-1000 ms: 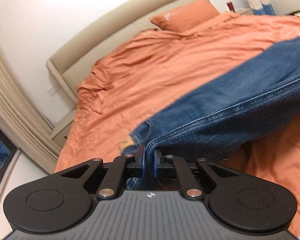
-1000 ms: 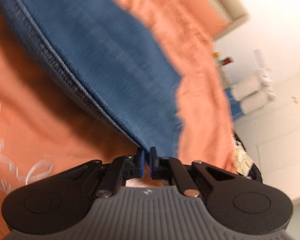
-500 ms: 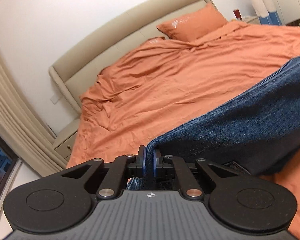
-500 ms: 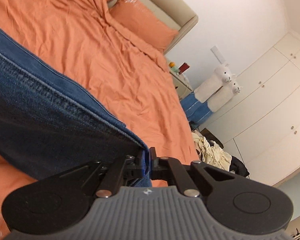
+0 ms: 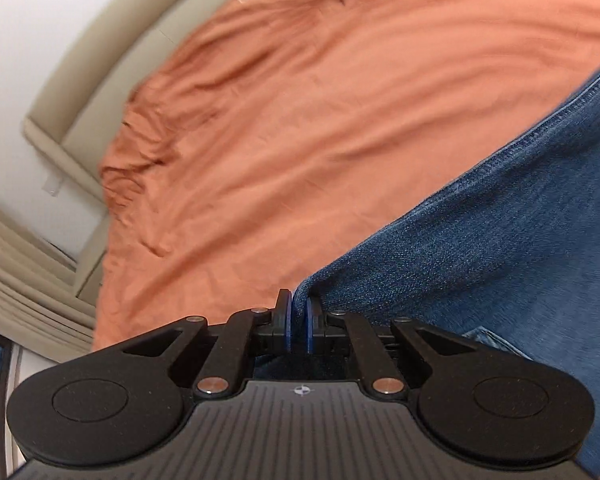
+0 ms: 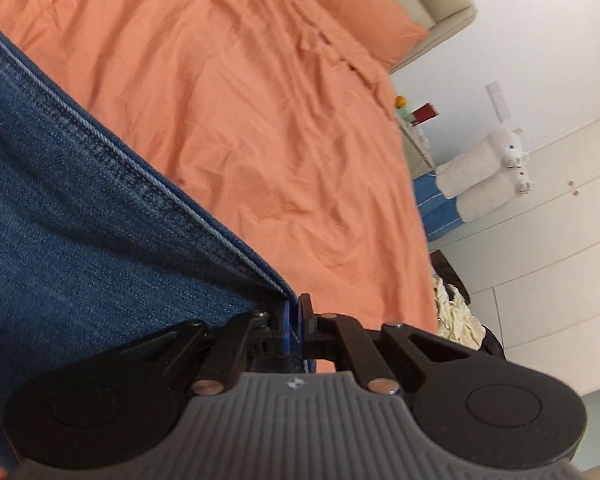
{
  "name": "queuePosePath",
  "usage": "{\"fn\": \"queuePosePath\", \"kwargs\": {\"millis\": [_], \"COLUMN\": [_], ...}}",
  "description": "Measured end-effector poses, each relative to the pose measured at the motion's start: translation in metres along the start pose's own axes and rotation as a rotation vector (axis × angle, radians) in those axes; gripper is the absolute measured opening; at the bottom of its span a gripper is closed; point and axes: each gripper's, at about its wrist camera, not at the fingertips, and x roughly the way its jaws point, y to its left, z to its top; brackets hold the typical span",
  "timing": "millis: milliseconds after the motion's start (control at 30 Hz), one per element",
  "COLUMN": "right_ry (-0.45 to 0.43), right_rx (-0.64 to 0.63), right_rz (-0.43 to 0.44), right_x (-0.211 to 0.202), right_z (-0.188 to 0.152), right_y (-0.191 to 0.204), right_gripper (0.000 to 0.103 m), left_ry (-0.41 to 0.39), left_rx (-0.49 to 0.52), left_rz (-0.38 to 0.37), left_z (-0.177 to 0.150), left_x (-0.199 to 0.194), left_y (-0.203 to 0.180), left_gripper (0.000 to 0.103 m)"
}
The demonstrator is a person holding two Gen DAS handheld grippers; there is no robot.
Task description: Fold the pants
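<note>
The blue denim pants (image 5: 480,248) hang stretched between my two grippers above the orange bed (image 5: 320,100). My left gripper (image 5: 298,316) is shut on one corner of the pants, with the cloth running off to the right. My right gripper (image 6: 294,316) is shut on another corner of the pants (image 6: 80,216), with the cloth and its stitched seam running off to the left. The lower part of the pants is hidden below both views.
The orange bed sheet (image 6: 260,100) is wrinkled, with an orange pillow (image 6: 360,12) and beige headboard (image 5: 80,100) at the far end. Beige curtains (image 5: 24,280) hang at left. A nightstand, a white plush toy (image 6: 488,168), white wardrobes (image 6: 560,260) and a cloth pile (image 6: 456,312) stand at right.
Both grippers have lifted the pants off the bed and now tilt down towards the sheet. The denim has gone from lying spread out to hanging taut between them.
</note>
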Motion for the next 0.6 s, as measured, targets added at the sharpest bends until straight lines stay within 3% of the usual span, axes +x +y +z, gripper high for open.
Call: {"fn": "queuePosePath", "kwargs": {"millis": [133,233,467,600], "right_ry": [0.045,0.049,-0.04,-0.04], "right_rx": [-0.034,-0.033,0.036,0.1], "right_rz": [0.028,0.036,-0.04,-0.048], "right_x": [0.038,0.044,-0.003,-0.017], "right_z": [0.01,0.007,-0.01,-0.004], "right_y": [0.025,0.032,0.009,-0.01], "right_gripper": [0.0,0.0,0.0,0.0], "left_ry": [0.057,0.044,-0.106,-0.115], "left_rx": [0.013,0.009,-0.078,-0.073], "left_rz": [-0.013,-0.016,0.049,0.062], "left_z": [-0.008,-0.017,-0.021,-0.002], "left_x": [0.039,0.045,-0.019,-0.022], "left_y": [-0.016,-0.02,-0.003,0.007], "left_gripper": [0.007,0.007,0.007,0.007]}}
